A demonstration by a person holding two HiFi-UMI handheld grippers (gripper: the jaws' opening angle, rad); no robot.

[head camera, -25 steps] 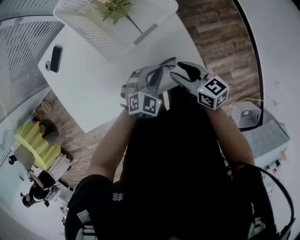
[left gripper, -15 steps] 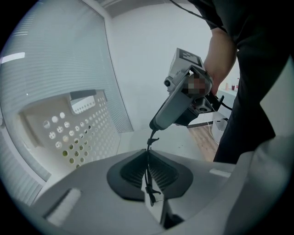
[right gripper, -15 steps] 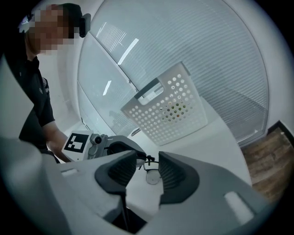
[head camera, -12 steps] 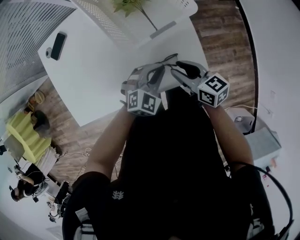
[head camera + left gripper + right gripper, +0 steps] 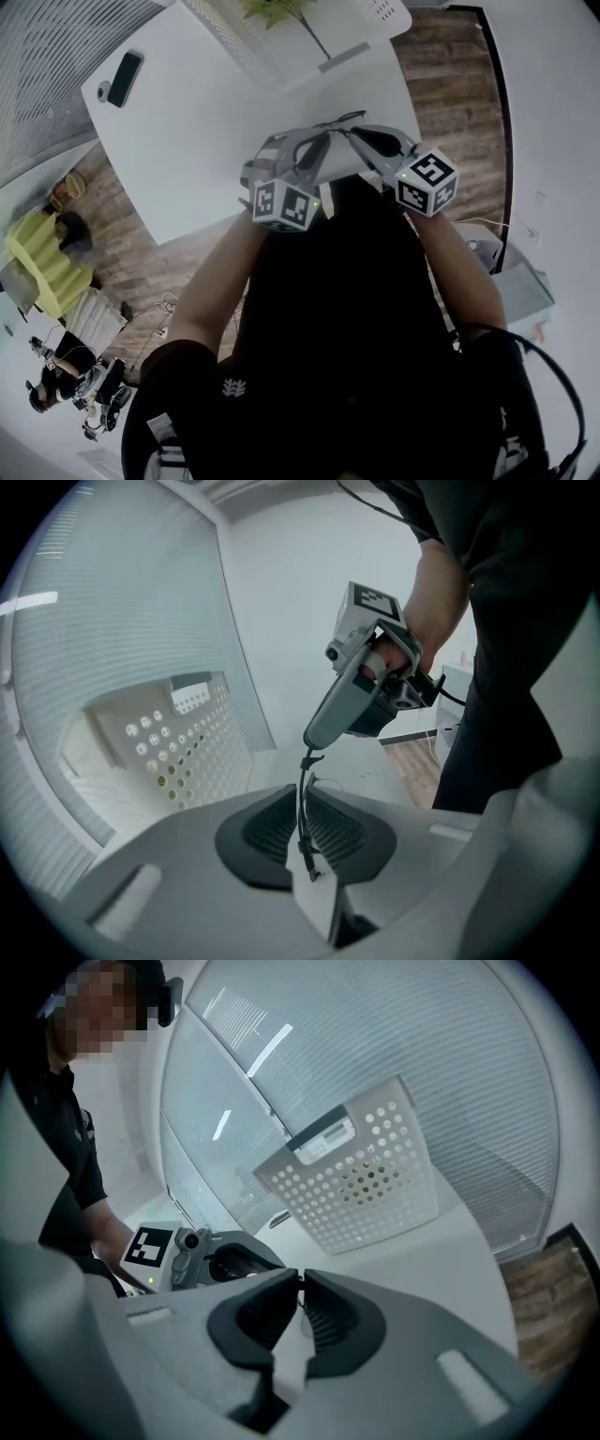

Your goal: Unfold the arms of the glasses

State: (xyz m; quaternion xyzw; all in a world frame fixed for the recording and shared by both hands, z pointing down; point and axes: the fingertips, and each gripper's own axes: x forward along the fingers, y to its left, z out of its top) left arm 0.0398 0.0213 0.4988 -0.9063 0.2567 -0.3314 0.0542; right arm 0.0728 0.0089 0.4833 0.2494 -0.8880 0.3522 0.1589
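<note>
The right hand-held gripper (image 5: 300, 1281) has just closed onto the glasses (image 5: 300, 772). The left hand-held gripper (image 5: 301, 795), easing slightly, pinches them too, so unfolding looks ready to begin.

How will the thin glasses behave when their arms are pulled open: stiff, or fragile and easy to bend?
The glasses look like thin dark wire, so they are probably very light and springy rather than stiff. Such slim arms would likely bend or twist if pulled hard. The narrow wire may also slip or pivot in a pinch.
</note>
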